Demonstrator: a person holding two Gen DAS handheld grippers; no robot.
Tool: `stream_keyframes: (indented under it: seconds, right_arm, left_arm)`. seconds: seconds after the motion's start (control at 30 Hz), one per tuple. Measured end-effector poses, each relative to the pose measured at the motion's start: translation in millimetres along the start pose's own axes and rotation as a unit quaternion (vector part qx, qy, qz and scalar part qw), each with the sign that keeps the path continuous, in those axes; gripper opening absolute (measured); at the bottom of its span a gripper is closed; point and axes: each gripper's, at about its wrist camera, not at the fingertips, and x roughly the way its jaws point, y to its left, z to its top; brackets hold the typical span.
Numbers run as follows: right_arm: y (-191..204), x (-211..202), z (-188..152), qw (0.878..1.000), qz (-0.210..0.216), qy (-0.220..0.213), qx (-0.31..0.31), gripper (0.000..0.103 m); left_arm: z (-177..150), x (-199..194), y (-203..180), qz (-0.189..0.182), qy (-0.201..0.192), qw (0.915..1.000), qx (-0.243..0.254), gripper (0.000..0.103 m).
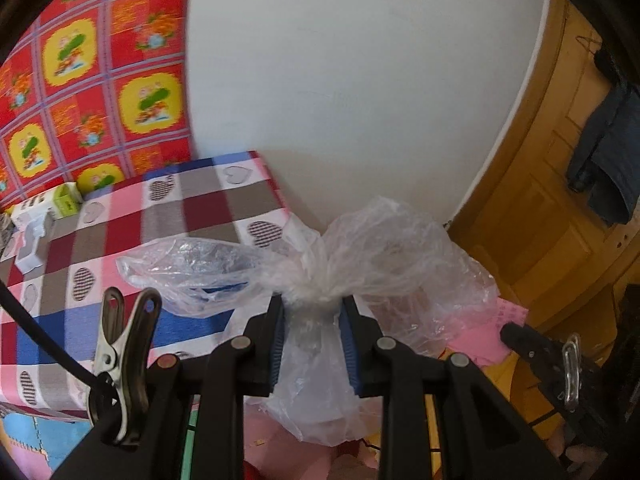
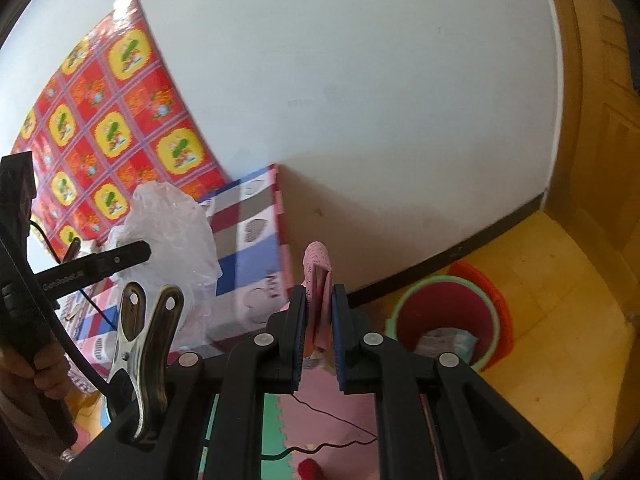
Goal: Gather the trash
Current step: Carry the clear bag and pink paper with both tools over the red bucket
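Only rightward: bin (image 2: 448,320) with trash.

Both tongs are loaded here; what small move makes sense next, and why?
Probably carry the right tongs, shut on the folded pink paper, over the red bin on the floor to the right; the left tongs grip the clear plastic bag.

Both views look forward and downward along their own tool. The left wrist camera faces the checkered bench (image 1: 132,240) and white wall (image 1: 360,80) from close above. The right wrist camera sits further right, sharing the bench's far corner, the wall and the red patterned cloth (image 2: 120,120).
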Motion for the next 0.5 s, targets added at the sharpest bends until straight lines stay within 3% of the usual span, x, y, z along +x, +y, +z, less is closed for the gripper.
stream_keyframes:
  seconds: [0.5]
  right_arm:
    - [-107,17,29,0.998,-0.006,0.041,-0.049,0.013]
  left_arm:
    - [9,84,-111,-0.014,0.033,0.9992,-0.016,0.026]
